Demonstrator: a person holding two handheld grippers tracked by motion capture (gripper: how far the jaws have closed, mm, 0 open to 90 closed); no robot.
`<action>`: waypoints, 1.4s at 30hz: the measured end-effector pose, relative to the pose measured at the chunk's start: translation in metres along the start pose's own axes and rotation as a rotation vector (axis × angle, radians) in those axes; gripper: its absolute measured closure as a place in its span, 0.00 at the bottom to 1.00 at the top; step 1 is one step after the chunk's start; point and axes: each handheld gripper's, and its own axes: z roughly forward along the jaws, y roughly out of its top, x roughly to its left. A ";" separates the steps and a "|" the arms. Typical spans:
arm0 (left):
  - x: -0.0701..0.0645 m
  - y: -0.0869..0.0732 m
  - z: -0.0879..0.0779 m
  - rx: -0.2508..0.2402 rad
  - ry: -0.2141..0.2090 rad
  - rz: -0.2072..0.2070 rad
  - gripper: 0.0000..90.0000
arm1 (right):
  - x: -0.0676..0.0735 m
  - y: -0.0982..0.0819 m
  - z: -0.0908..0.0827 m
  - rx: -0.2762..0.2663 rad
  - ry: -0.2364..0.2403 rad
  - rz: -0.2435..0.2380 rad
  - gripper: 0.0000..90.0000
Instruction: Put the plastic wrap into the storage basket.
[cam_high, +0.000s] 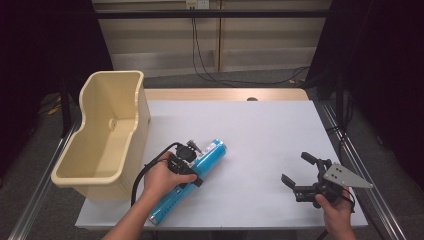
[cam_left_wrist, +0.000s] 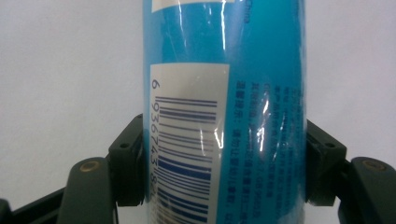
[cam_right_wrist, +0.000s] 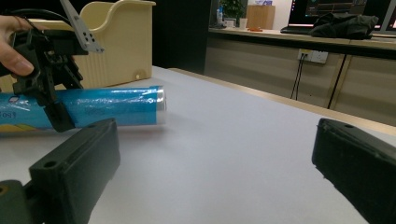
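A long blue tube with a shiny wrapper lies slantwise on the white table, left of centre. My left gripper is shut across its middle. In the left gripper view both black pads press the sides of the tube, beside its barcode label. My right gripper is held open above the table's front right, with nothing between its fingers. In the right gripper view, the open right gripper faces the tube and the left gripper farther off.
A tall beige plastic bin stands at the table's left edge, just beyond the tube; its wall rises behind the left gripper in the right gripper view. Cables hang down the back wall. Dark curtains flank the table.
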 end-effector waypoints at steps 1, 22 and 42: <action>0.000 0.001 -0.003 -0.004 -0.003 -0.006 0.36 | 0.000 0.000 0.000 0.000 0.000 0.001 0.01; -0.005 0.021 -0.052 -0.064 0.021 -0.114 0.36 | 0.000 0.000 0.000 -0.001 0.002 0.003 0.01; -0.006 0.042 -0.096 -0.087 0.060 -0.158 0.36 | 0.000 0.000 0.000 0.000 0.003 0.006 0.01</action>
